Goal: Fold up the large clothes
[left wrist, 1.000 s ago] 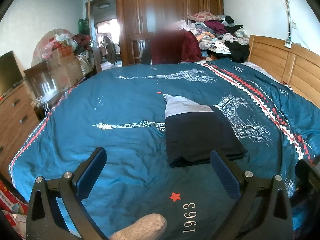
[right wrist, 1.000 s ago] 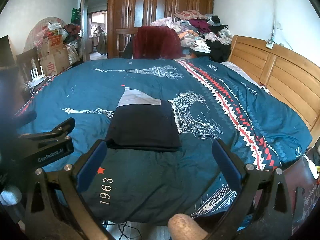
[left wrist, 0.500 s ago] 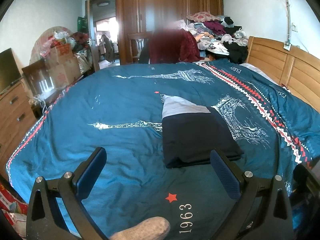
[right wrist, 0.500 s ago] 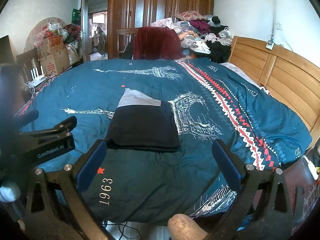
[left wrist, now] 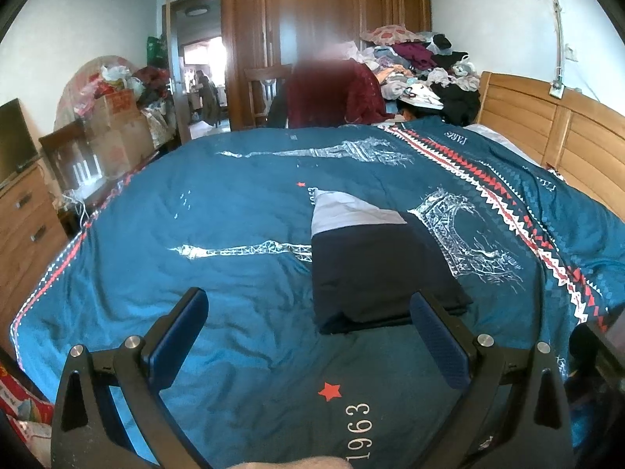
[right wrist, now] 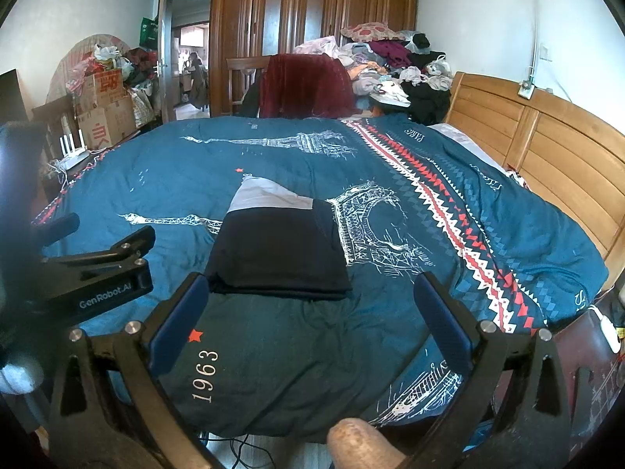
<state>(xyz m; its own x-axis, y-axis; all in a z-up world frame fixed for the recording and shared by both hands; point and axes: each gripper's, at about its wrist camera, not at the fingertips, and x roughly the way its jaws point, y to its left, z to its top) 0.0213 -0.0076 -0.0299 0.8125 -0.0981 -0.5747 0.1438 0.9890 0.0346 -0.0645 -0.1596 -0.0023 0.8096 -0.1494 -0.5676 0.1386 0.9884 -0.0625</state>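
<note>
Folded dark garment on the bed, both grippers held off it, fingers wide.

The folded navy garment (left wrist: 375, 269) with a pale grey band at its far end lies flat on the teal bedspread (left wrist: 203, 211), near the middle of the bed. The left gripper (left wrist: 308, 340) and right gripper (right wrist: 308, 320) hover over the near edge, fingers spread wide and empty. A heap of clothes (right wrist: 394, 66) sits at the far side by the wooden headboard (right wrist: 554, 144).
</note>
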